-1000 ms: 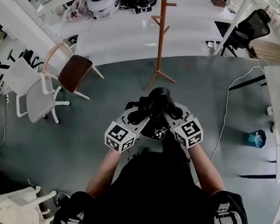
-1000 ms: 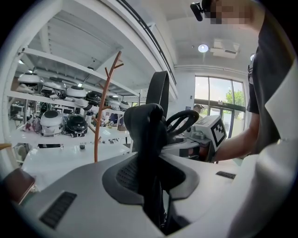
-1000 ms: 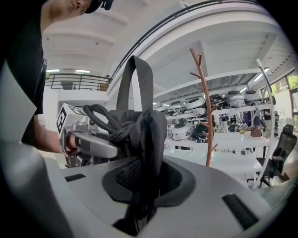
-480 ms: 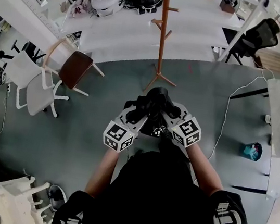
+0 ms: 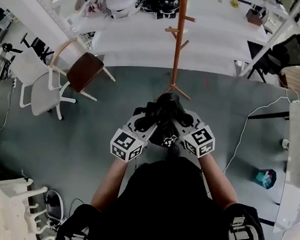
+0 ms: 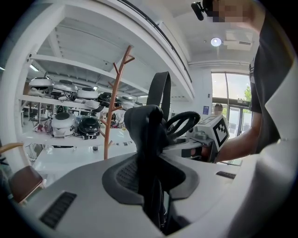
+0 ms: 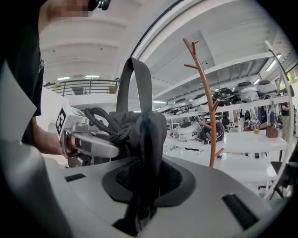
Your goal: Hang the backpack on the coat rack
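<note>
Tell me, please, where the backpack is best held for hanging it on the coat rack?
By the backpack's top fabric, either side of the upright webbing loop, from the person's side, as the left gripper and right gripper hold it now; that probably leaves the loop free for a coat rack peg.

Coat rack [image 5: 176,47], chair [image 5: 83,73] on floor [image 5: 94,136]

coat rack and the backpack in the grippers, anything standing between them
Nothing: both gripper views show only open air between the backpack and the coat rack.
</note>
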A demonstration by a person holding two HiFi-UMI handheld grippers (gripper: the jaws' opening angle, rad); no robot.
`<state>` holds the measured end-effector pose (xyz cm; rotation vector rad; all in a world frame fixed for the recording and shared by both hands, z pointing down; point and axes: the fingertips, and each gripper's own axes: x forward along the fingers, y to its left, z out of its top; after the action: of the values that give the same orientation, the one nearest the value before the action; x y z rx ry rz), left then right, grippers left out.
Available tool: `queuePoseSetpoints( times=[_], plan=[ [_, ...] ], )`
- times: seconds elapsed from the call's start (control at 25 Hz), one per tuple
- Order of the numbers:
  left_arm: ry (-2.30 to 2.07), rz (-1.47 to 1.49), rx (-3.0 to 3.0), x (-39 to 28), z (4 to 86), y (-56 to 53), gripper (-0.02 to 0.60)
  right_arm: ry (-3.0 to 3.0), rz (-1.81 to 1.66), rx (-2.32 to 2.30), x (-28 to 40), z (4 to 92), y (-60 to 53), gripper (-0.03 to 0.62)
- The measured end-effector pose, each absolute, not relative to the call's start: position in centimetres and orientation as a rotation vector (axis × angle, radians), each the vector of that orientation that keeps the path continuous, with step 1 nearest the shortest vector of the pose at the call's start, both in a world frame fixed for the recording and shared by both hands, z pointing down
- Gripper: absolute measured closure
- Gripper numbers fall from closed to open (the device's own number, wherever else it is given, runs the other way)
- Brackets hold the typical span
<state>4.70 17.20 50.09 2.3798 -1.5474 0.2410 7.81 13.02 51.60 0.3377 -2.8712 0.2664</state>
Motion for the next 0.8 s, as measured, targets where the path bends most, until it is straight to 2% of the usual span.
queuePoseSetpoints(
  times=[0.8],
  plan=[
    [-1.773,0.207,2.219,3.9,50.4,8.9,0.486,-2.882,0.225,0.122,6.9,52.2,4.6,0.514]
  ],
)
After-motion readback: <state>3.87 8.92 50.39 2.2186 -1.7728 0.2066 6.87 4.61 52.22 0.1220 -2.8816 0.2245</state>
